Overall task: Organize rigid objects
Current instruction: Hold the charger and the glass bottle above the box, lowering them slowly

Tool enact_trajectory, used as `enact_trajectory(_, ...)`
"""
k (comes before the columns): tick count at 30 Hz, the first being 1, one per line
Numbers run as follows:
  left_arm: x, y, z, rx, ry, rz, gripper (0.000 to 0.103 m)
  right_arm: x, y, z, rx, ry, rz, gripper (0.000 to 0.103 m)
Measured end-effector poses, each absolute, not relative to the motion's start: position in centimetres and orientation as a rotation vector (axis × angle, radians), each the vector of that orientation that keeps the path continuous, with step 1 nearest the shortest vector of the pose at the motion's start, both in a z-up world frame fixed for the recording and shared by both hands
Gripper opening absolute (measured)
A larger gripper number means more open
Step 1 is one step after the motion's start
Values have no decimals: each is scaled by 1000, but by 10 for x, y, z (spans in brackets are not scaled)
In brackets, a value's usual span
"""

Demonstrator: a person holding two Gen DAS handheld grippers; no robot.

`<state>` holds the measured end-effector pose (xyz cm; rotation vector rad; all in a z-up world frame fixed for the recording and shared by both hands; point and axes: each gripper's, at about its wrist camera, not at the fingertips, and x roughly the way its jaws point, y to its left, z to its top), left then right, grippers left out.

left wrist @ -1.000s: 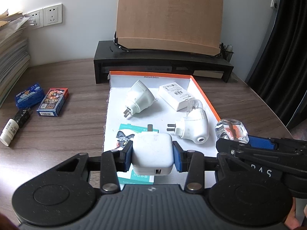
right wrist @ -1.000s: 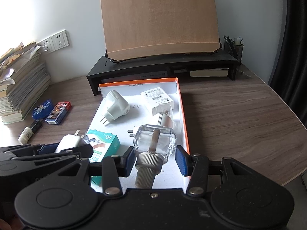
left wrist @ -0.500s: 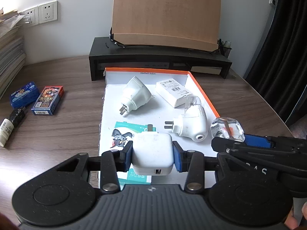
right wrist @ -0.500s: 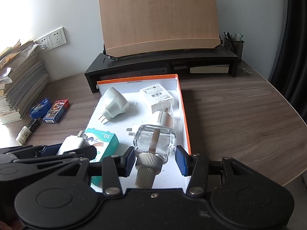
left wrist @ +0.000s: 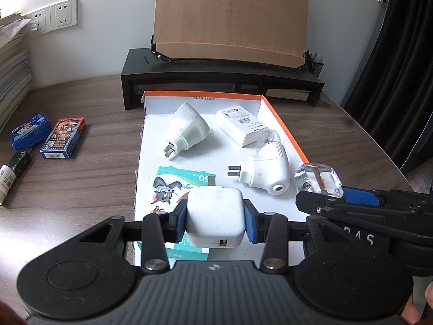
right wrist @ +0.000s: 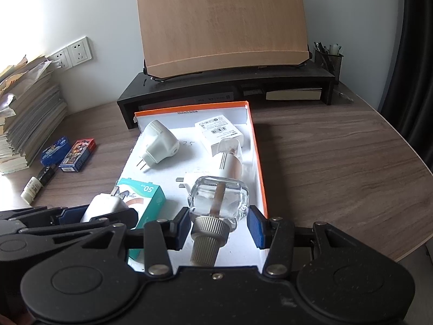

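My left gripper (left wrist: 215, 220) is shut on a white USB charger cube (left wrist: 213, 211), held over the near end of a white tray with an orange rim (left wrist: 284, 127). My right gripper (right wrist: 219, 226) is shut on a clear glass bottle (right wrist: 217, 197) with a ribbed white cap, over the tray's near right side. Each gripper shows in the other's view, the right one (left wrist: 351, 203) with the bottle (left wrist: 316, 178), the left one (right wrist: 81, 216) with the charger (right wrist: 104, 207). In the tray lie a white plug adapter (left wrist: 186, 130), a white carton (left wrist: 242, 124), a white plug-in device (left wrist: 266, 173) and a teal box (left wrist: 178, 184).
A blue box (left wrist: 29, 130), a card pack (left wrist: 65, 138) and a small tube (left wrist: 10, 173) lie on the wooden table left of the tray. Behind the tray stands a black riser (left wrist: 216, 81) with a wooden board (left wrist: 230, 19). Stacked papers (right wrist: 24, 113) sit far left and a pen cup (right wrist: 328, 57) at the back right.
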<state>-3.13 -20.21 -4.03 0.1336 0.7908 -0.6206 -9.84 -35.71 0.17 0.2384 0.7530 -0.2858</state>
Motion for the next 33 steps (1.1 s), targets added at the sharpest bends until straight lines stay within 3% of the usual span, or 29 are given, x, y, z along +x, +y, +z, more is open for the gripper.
enact_trajectory(33,-44,-200,-41,129,792,-615,42,-111,-354,4,219,755,-273,56)
